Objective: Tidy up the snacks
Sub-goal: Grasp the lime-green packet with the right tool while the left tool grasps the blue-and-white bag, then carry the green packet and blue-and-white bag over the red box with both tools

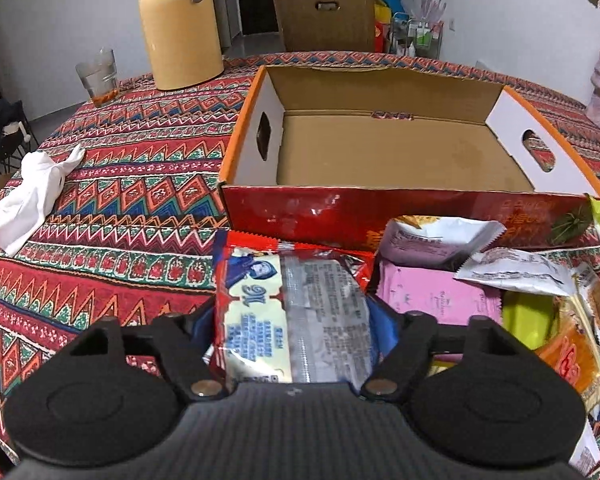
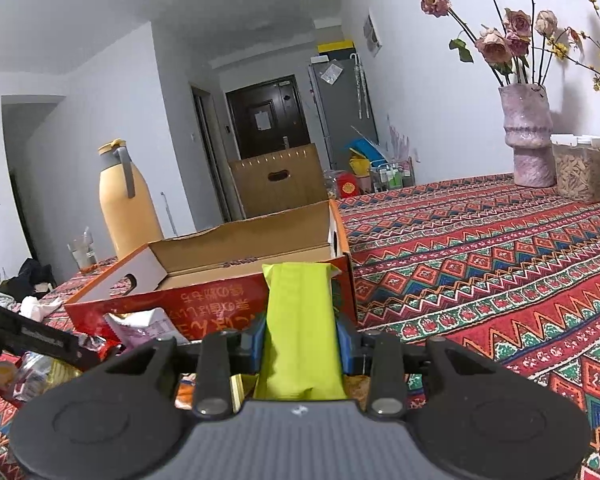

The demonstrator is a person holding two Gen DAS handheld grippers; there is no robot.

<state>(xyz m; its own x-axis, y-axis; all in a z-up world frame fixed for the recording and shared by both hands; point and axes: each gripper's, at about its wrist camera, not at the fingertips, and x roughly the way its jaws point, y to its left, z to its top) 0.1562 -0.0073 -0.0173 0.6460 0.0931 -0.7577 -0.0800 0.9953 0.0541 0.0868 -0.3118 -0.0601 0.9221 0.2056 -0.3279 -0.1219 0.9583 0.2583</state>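
Snacks lie heaped at the lower right of the left wrist view, just in front of the open red-and-orange cardboard box [image 1: 380,152], whose brown floor is bare — none packed yet, I judge. At lower centre the left gripper [image 1: 300,320] straddles a red, blue and silver foil snack packet [image 1: 292,312]; whether its pads press the packet I cannot tell, as the fingertips are hidden beneath it. To its right sit a flat pink sachet [image 1: 432,292] and white crinkled wrappers, the far ones cut off by the frame edge. In the right wrist view, the right gripper [image 2: 302,344] is clamped on a lime-green snack pouch [image 2: 300,320], held upright at centre before the box — probably ready to go in.
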